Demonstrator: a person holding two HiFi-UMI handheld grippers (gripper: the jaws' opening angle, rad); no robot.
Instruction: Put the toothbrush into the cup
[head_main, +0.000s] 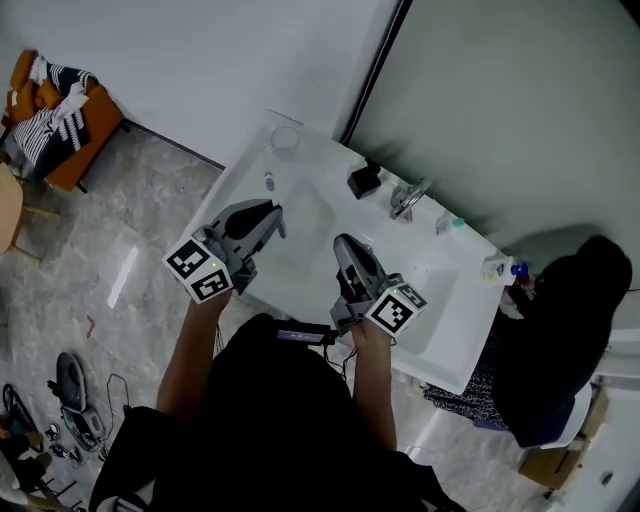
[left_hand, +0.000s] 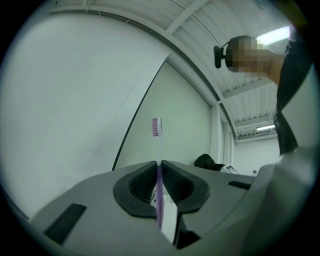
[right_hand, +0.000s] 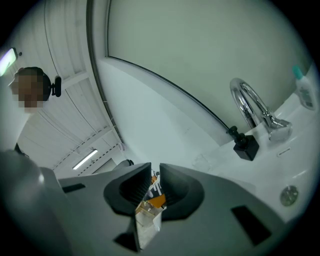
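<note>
My left gripper (head_main: 275, 215) (left_hand: 159, 162) is shut on a purple toothbrush (left_hand: 159, 192). The handle is pinched between the jaws, and the bristle head (left_hand: 157, 126) stands up past the tips. A clear cup (head_main: 285, 138) stands at the far left corner of the white sink counter (head_main: 440, 300), beyond the left gripper. My right gripper (head_main: 345, 245) (right_hand: 155, 172) hovers over the basin, shut on a clear and white wrapper (right_hand: 149, 210) with an orange patch. The toothbrush is too thin to make out in the head view.
A chrome faucet (head_main: 408, 198) (right_hand: 250, 107) and a small black block (head_main: 364, 181) (right_hand: 246, 146) sit at the back of the sink. A white bottle (head_main: 497, 267) stands at the right. A person in black (head_main: 570, 330) is beside the counter's right end. The drain (right_hand: 289, 195) shows in the basin.
</note>
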